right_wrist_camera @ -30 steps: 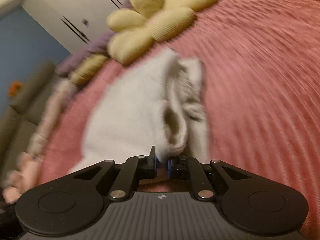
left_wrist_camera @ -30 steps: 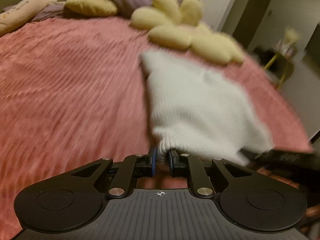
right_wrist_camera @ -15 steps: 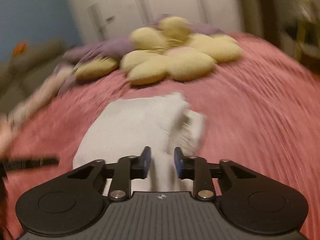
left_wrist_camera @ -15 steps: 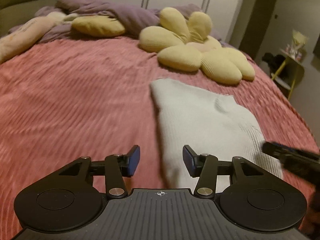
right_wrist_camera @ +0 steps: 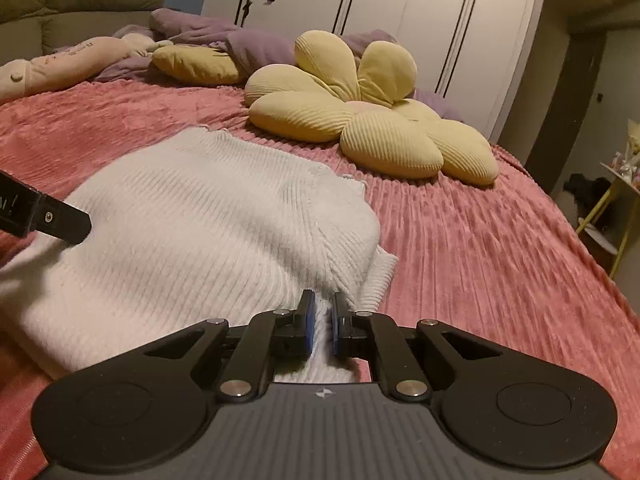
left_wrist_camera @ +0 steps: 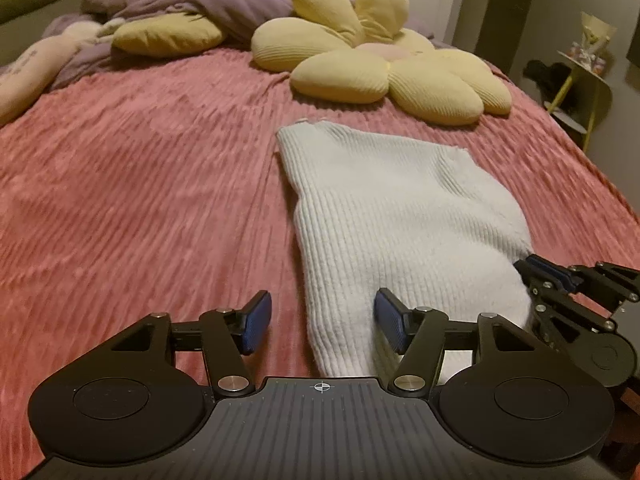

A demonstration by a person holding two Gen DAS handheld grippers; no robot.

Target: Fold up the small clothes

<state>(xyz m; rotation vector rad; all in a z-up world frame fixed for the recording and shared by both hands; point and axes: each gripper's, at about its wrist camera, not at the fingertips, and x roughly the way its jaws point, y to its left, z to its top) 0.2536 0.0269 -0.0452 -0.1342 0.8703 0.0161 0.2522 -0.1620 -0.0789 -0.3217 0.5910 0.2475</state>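
Observation:
A white ribbed knit garment [left_wrist_camera: 400,216] lies folded on the pink bedspread [left_wrist_camera: 140,184]. My left gripper [left_wrist_camera: 320,322] is open wide and empty, its fingers straddling the garment's near left corner. In the right wrist view the garment [right_wrist_camera: 208,216] fills the middle. My right gripper [right_wrist_camera: 321,322] has its jaws close together around a ribbed edge of the garment at its near right corner. The right gripper also shows in the left wrist view [left_wrist_camera: 560,280] at the garment's right edge. The left gripper shows at the left edge of the right wrist view [right_wrist_camera: 44,218].
A yellow flower-shaped cushion [left_wrist_camera: 384,64] lies beyond the garment. A yellow pillow [left_wrist_camera: 168,36], purple bedding [left_wrist_camera: 208,4] and a pink plush [left_wrist_camera: 32,72] lie at the bed's head. White wardrobe doors [right_wrist_camera: 400,20] stand behind. A yellow side table [left_wrist_camera: 584,80] stands right of the bed.
Both grippers laid the garment down on the bed. The left gripper let go and opened wide. The right gripper's jaws loosened half a second ago and stand narrow around the edge now.

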